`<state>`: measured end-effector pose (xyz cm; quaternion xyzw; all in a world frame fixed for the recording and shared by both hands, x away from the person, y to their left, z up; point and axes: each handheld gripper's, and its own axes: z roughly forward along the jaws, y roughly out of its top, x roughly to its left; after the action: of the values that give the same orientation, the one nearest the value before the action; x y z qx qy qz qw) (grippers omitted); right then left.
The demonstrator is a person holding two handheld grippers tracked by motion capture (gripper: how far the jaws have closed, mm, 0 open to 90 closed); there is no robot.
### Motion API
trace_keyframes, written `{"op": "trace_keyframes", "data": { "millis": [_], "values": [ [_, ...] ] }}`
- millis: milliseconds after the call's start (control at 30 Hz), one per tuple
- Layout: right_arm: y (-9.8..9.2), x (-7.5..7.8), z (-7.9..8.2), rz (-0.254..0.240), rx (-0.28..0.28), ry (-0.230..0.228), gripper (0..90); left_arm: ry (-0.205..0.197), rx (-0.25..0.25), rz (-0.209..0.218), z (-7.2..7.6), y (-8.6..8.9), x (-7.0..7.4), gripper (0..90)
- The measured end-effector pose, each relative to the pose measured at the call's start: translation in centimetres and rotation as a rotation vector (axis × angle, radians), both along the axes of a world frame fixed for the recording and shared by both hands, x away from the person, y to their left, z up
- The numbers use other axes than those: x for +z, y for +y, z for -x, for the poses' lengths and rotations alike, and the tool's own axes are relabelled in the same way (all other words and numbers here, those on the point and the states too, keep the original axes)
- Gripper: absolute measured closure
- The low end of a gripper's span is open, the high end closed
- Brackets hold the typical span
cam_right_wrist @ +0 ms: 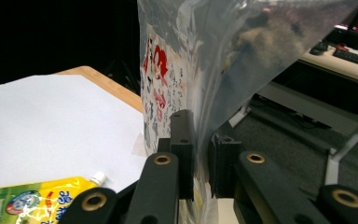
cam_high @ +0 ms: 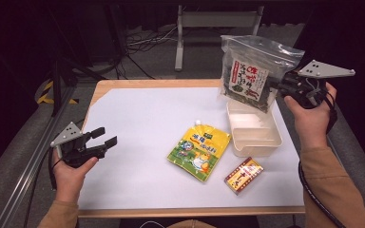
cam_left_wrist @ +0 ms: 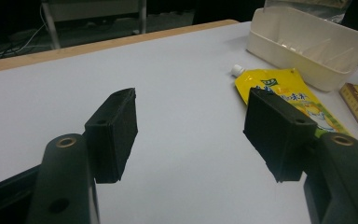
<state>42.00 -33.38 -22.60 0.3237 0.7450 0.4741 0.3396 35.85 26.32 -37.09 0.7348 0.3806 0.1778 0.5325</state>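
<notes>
Labels on the seaweed bag (cam_high: 249, 76), yellow pouch (cam_high: 199, 151) and red box (cam_high: 244, 175) are too blurred to read.

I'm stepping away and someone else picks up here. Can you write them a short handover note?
Right gripper: shut on the seaweed bag, held in the air above the cream bin.
Left gripper: jaws open, nothing between them, low over the table's left side.
Yellow spout pouch and small red box lie on the white sheet, outside the bin.
Done: bag picked up.
Left, probably: lower the bag into the bin, then the other items.
</notes>
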Motion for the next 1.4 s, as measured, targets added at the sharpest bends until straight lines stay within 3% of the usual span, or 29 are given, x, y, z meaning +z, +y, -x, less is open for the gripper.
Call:
{"op": "trace_keyframes", "data": {
  "millis": [633,767,1233,1400],
  "values": [
    [-2.2,-2.8,-2.1,0.012,-0.076,0.088,82.4,0.01,-0.003,-0.003,0.0,0.0,0.0,35.1],
    [-2.6,-3.3,-2.5,-0.005,-0.081,0.101,82.2,0.01,0.0,-0.003,0.0,0.1,0.0,35.0],
    [-2.8,-5.9,-3.5,0.012,-0.088,0.158,79.5,0.012,-0.002,-0.003,-0.1,0.1,-0.1,34.7],
    [-3.2,-6.7,-3.5,-0.004,-0.096,0.176,78.9,0.013,-0.005,-0.008,-0.1,0.0,-0.1,34.7]
  ]
}}
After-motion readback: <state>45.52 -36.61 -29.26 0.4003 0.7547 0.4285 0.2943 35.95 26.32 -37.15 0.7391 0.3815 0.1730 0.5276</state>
